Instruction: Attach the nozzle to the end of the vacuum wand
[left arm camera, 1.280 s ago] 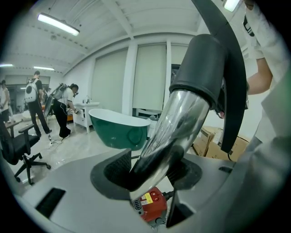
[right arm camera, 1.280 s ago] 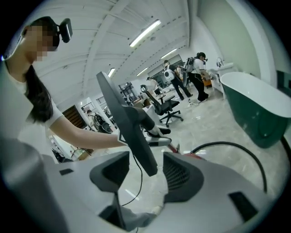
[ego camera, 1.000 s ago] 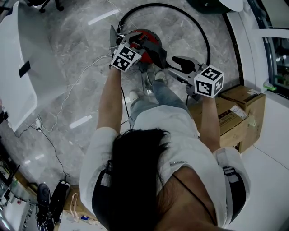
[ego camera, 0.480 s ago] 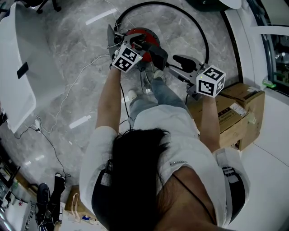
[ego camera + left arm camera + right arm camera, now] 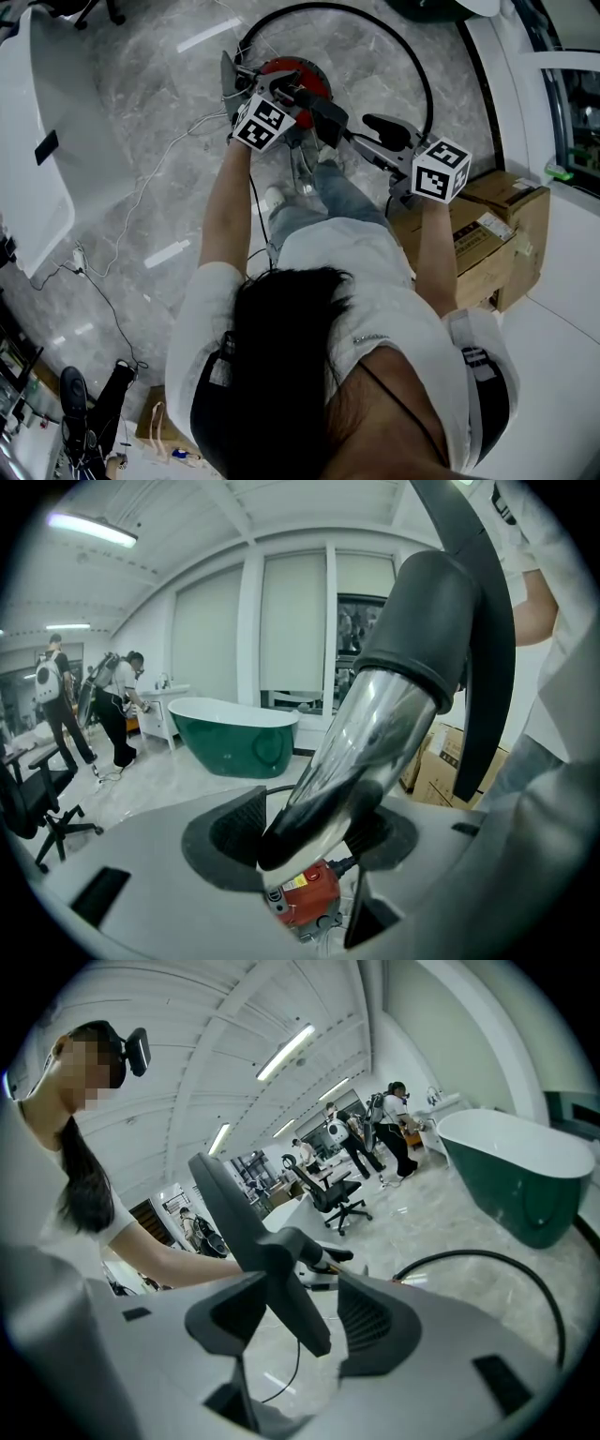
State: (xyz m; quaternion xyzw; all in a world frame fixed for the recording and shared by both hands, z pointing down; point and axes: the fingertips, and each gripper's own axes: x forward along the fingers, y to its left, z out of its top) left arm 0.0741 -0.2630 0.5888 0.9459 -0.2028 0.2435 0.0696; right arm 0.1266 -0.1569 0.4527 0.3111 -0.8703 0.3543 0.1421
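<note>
In the left gripper view a chrome vacuum wand [image 5: 375,733] with a dark grey collar [image 5: 422,621] runs down between the pads of my left gripper [image 5: 309,841], which is shut on it. A long black nozzle [image 5: 478,667] hangs just to its right. The right gripper view shows this nozzle [image 5: 248,1232] crossing slantwise between the pads of my right gripper [image 5: 300,1321], which is shut on it. In the head view the left gripper [image 5: 251,89] and right gripper [image 5: 380,141] hold the parts close together above the red vacuum body [image 5: 305,75].
A black hose [image 5: 412,56] loops from the vacuum over the marble floor. Cardboard boxes [image 5: 497,234] stand at my right, a white tub [image 5: 37,169] at the left, thin cables [image 5: 150,187] between. A green bathtub [image 5: 525,1185], office chairs [image 5: 342,1194] and several people are farther off.
Both grippers keep their hold and stay almost where they were. Nothing was let go or taken up.
</note>
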